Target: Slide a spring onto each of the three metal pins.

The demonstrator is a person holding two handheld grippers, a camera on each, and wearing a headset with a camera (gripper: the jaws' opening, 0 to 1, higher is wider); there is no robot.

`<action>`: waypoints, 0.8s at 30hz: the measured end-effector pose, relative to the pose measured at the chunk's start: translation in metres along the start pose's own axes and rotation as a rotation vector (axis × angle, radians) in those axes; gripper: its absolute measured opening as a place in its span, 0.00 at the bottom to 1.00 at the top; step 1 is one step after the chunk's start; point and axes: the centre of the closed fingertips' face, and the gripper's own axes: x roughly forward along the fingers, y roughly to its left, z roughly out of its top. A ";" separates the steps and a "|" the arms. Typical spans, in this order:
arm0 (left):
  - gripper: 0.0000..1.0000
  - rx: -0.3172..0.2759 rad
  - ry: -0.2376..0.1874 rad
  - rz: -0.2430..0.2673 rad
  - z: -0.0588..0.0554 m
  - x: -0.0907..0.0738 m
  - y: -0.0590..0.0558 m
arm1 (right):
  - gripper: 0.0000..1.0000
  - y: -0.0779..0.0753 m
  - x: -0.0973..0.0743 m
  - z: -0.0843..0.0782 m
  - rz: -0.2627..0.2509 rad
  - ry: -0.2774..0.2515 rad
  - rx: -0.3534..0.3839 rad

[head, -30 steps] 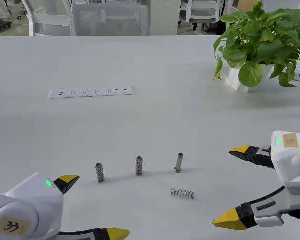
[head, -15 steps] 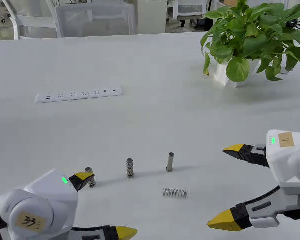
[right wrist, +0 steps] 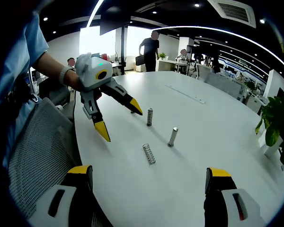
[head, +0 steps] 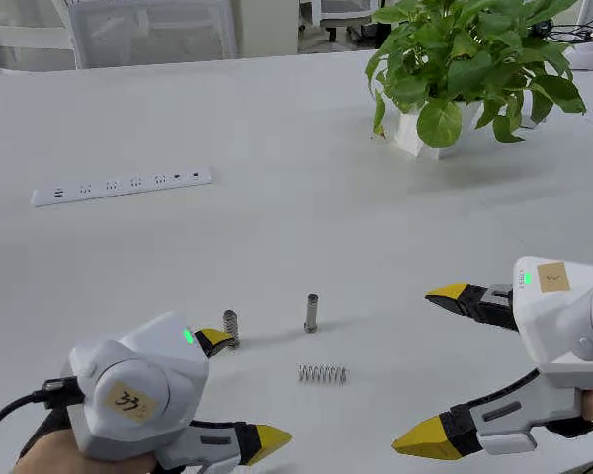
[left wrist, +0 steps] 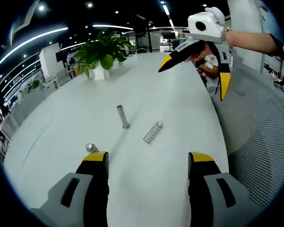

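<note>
White table point(head: 306, 197) carried the work. Both grippers hovered over its near edge, jaws spread wide and holding nothing. Left gripper point(head: 241, 388) was angled inward, just beside a sprung pin point(head: 231, 328); right gripper point(head: 415, 371) was level, pointing left. Bare pin point(head: 312, 312) stood upright, with the loose spring point(head: 322, 373) lying flat near it. Judged: likely the last spring. Next move calls for pinching it, upending it and threading it over the bare pin.

Left gripper point(head: 245, 390) and right gripper point(head: 433, 367) both hover wide apart.
</note>
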 end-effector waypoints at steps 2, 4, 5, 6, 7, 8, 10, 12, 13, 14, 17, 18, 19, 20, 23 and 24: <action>0.60 0.016 0.013 -0.013 0.001 0.008 -0.001 | 0.99 0.002 -0.001 -0.003 -0.004 0.001 0.008; 0.56 0.040 0.020 -0.036 0.003 0.017 -0.002 | 0.99 0.003 -0.003 -0.006 -0.005 -0.001 0.017; 0.54 0.048 0.025 -0.046 0.003 0.020 -0.003 | 0.99 0.004 -0.003 -0.007 -0.005 -0.002 0.020; 0.51 0.056 0.038 -0.055 0.002 0.025 -0.003 | 0.99 0.005 -0.004 -0.007 -0.006 -0.003 0.022; 0.48 0.057 0.039 -0.056 0.002 0.028 -0.002 | 0.99 0.006 -0.005 -0.007 -0.006 -0.004 0.023; 0.46 0.059 0.040 -0.061 0.002 0.031 -0.002 | 0.99 0.007 -0.005 -0.008 -0.007 -0.004 0.025; 0.43 0.056 0.051 -0.071 0.000 0.039 -0.002 | 0.99 0.008 -0.007 -0.009 -0.010 -0.005 0.032; 0.41 0.057 0.064 -0.078 -0.002 0.045 -0.002 | 0.99 0.009 -0.008 -0.010 -0.014 -0.008 0.040; 0.39 0.060 0.073 -0.082 -0.004 0.047 -0.002 | 0.99 0.009 -0.009 -0.011 -0.017 -0.010 0.043; 0.37 0.063 0.081 -0.089 -0.005 0.050 -0.002 | 0.99 0.009 -0.010 -0.012 -0.019 -0.012 0.046; 0.32 0.056 0.094 -0.099 -0.005 0.054 -0.002 | 0.99 0.010 -0.011 -0.014 -0.024 -0.012 0.053; 0.31 0.058 0.097 -0.101 -0.006 0.055 -0.002 | 0.99 0.011 -0.012 -0.015 -0.023 -0.010 0.057; 0.29 0.062 0.102 -0.103 -0.006 0.056 -0.002 | 0.99 0.011 -0.012 -0.017 -0.024 -0.010 0.062; 0.28 0.062 0.106 -0.105 -0.005 0.057 -0.002 | 0.99 0.012 -0.012 -0.017 -0.026 -0.010 0.064; 0.25 0.068 0.120 -0.113 -0.005 0.059 -0.002 | 0.99 0.013 -0.012 -0.019 -0.027 -0.012 0.073; 0.24 0.071 0.127 -0.116 -0.004 0.060 -0.003 | 0.99 0.014 -0.012 -0.020 -0.026 -0.013 0.075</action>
